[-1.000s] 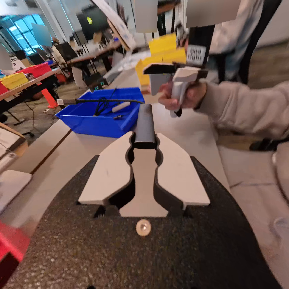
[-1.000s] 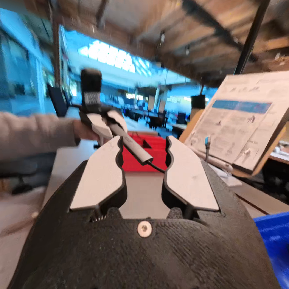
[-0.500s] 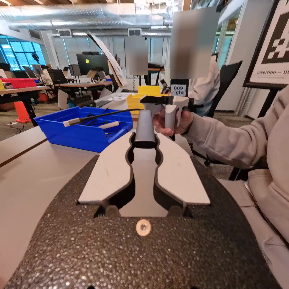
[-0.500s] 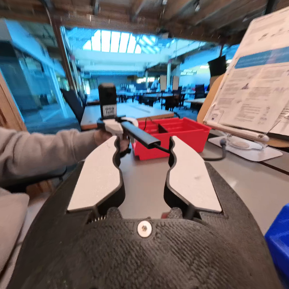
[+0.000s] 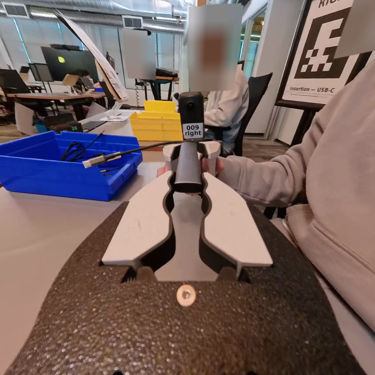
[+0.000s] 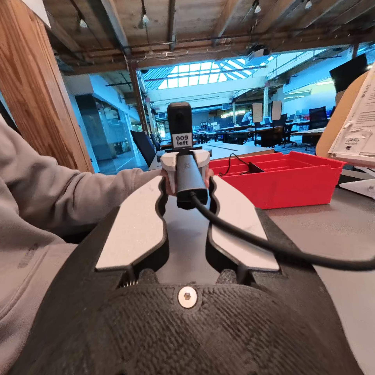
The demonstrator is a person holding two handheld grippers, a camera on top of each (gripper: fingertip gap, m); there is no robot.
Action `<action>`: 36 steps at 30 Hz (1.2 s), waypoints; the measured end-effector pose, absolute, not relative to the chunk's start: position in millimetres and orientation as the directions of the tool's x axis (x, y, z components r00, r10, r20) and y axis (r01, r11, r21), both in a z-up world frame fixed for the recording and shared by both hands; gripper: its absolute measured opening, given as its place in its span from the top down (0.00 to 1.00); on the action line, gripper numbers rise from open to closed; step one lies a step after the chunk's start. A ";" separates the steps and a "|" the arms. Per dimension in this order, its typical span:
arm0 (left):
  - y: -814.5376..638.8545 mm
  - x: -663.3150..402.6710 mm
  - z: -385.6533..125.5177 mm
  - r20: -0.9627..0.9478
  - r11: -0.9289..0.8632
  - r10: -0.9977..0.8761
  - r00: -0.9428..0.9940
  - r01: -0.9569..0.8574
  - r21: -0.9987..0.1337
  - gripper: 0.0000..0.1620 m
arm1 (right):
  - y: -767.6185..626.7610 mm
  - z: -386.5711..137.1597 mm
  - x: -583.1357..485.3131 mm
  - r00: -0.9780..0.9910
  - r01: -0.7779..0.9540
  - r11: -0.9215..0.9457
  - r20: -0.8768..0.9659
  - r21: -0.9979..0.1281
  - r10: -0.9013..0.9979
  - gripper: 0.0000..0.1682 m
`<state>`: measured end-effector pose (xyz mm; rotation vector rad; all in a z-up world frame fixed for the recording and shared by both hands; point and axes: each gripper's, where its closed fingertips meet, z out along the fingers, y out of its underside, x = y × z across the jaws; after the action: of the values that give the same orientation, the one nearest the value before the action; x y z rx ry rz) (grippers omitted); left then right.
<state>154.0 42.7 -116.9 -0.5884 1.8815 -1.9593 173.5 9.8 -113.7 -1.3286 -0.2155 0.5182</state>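
Note:
My left gripper (image 5: 187,180) is shut on a grey metal hub (image 5: 187,166), gripping its near end and holding it above the table. The hub points straight at my right gripper (image 5: 191,151), which faces it. In the right wrist view the hub's cable end (image 6: 190,182) lies between my right gripper's (image 6: 187,186) fingertips. The jaws stand narrowly apart, and a thin gap shows on the left side. A black cable (image 6: 243,237) leaves the hub and runs off to the right. Its silver plug (image 5: 101,161) hangs over the blue bin.
A blue bin (image 5: 60,182) with cables stands on the grey table (image 5: 40,233) to the left. A red divided bin (image 6: 284,182) stands right of the hub in the right wrist view. Yellow bins (image 5: 156,125), a document stand (image 6: 355,132) and a seated person's sleeve (image 5: 304,182) are close by.
The two grippers have turned to face each other and come together. The hub's cable end now sits between my right fingers, which have narrowed. The left stays shut on the hub.

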 end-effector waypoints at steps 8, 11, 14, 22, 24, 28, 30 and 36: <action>38.9 156.6 -128.1 0.098 -0.003 -0.484 -0.870 -0.111 -0.994 0.86 | 6.1 -124.1 176.8 0.885 -0.150 0.188 -0.047 -0.971 0.463 0.86; 38.6 157.2 -133.7 0.104 0.012 -0.484 -0.869 -0.126 -0.992 0.86 | 6.5 -124.1 178.0 0.886 -0.164 0.197 -0.057 -0.967 0.460 0.86; 40.4 157.8 -135.4 0.112 0.017 -0.486 -0.867 -0.138 -0.990 0.86 | 9.8 -126.5 177.4 0.882 -0.184 0.187 -0.078 -0.965 0.465 0.86; 49.4 160.1 -136.7 0.130 0.012 -0.512 -0.849 -0.158 -0.987 0.86 | 18.9 -132.8 178.8 0.863 -0.301 0.206 -0.174 -0.931 0.474 0.86; 50.6 159.6 -141.5 0.143 0.018 -0.517 -0.844 -0.177 -0.984 0.86 | 20.2 -136.9 178.9 0.862 -0.303 0.191 -0.183 -0.934 0.474 0.86; 53.2 162.6 -139.2 0.122 -0.005 -0.550 -0.826 -0.143 -0.990 0.85 | 21.9 -134.7 178.8 0.878 -0.285 0.218 -0.163 -0.933 0.451 0.86; 58.6 170.7 -137.3 0.082 0.012 -0.633 -0.769 -0.116 -0.993 0.80 | 23.5 -134.6 184.6 0.887 -0.303 0.237 -0.183 -0.923 0.423 0.86; 108.2 154.4 -106.4 -0.202 0.300 -0.772 -0.603 -0.064 -0.952 0.73 | 6.9 -143.8 237.1 0.963 -0.240 0.293 -0.190 -0.925 0.189 0.86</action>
<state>154.4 108.2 -106.4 -0.7441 1.8997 -1.3468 237.1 6.9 -143.8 -1.2412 0.0472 0.2864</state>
